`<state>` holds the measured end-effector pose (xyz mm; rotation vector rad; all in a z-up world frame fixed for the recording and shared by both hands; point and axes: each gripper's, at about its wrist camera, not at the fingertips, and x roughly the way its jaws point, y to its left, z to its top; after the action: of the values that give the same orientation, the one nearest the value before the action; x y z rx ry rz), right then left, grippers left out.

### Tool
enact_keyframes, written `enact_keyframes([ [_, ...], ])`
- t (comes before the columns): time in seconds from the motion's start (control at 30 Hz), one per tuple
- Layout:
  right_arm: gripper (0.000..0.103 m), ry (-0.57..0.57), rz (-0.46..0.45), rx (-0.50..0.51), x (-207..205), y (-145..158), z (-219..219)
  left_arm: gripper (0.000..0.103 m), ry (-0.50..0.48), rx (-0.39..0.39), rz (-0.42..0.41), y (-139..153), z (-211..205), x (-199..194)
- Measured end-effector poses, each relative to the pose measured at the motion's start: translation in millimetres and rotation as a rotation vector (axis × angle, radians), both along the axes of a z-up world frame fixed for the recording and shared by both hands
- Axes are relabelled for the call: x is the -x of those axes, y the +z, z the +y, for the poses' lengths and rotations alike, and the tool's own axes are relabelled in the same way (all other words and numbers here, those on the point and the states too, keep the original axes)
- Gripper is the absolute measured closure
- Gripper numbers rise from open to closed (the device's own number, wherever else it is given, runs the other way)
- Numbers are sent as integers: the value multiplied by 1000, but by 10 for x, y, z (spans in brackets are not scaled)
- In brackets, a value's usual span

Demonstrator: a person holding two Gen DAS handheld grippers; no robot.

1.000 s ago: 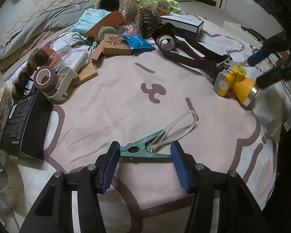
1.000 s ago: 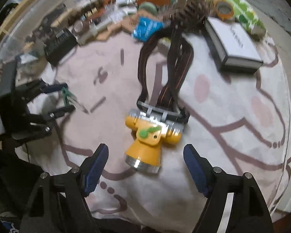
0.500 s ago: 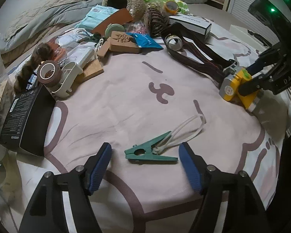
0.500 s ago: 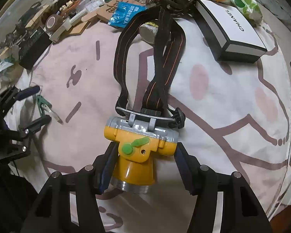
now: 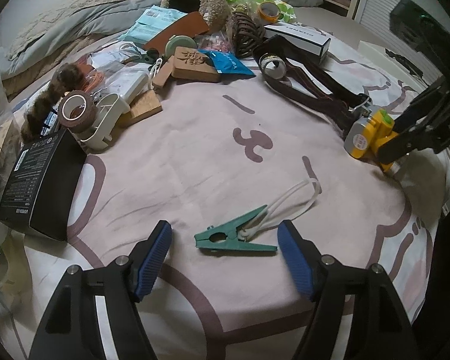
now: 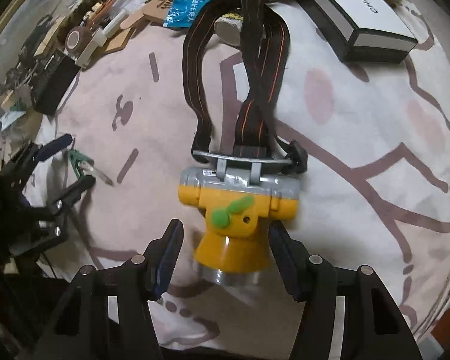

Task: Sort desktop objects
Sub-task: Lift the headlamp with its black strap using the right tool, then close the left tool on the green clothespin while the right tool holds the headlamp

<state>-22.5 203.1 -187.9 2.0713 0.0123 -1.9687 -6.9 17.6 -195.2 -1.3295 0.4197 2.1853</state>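
A green clothespin (image 5: 235, 237) with a white cord looped through it lies on the pink cloth between my left gripper's (image 5: 225, 258) open blue pads, touching neither. A yellow headlamp (image 6: 237, 222) with a black strap (image 6: 255, 69) lies on the cloth. My right gripper (image 6: 225, 258) has its jaws around the lamp's yellow cone: the right pad is against it and a narrow gap shows at the left pad. The headlamp (image 5: 372, 139) and the right gripper also show at the right in the left wrist view. The clothespin (image 6: 79, 160) shows small in the right wrist view.
At the far side lies a pile of things: a black-and-white box (image 5: 297, 37), a blue packet (image 5: 228, 63), a wooden block (image 5: 195, 64), a tape roll (image 5: 75, 111), a white holder (image 5: 105, 123). A black box (image 5: 42, 180) stands at the left. The cloth's edge drops off at the right.
My left gripper has opened wider and drawn back a little from the clothespin. My right gripper has moved forward onto the headlamp and narrowed around its cone.
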Motion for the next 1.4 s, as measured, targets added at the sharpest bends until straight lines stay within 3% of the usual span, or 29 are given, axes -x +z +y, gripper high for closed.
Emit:
enact_keyframes([
  [0.13, 57, 15, -12, -30, 8, -147, -28, 30, -4, 4, -1, -5, 19, -7],
  [0.2, 59, 20, -4, -43, 9, -204, -37, 22, 2, 11, 3, -8, 17, 0],
  [0.33, 59, 29, 45, -15, -15, -121, -34, 22, 11, 6, 6, -9, -21, 19],
  [0.63, 60, 31, 191, 63, -19, 298, -27, 22, 29, 2, -8, -35, -14, 52],
  [0.83, 60, 30, 317, 124, 192, 740, -266, 22, 20, 9, -8, -59, 41, 51],
  [0.93, 60, 36, 369, 138, 132, 867, -310, 29, 7, 12, -22, -71, 63, 52],
  [1.0, 60, 33, 396, 145, 146, 968, -280, 43, -5, 12, -16, -55, 80, 39],
  [1.07, 60, 32, 417, 145, 150, 1064, -252, 49, -11, 11, -13, -37, 98, 27],
  [1.4, 60, 11, 466, 112, 169, 1149, -123, 49, 20, -24, 19, 155, 79, 71],
])
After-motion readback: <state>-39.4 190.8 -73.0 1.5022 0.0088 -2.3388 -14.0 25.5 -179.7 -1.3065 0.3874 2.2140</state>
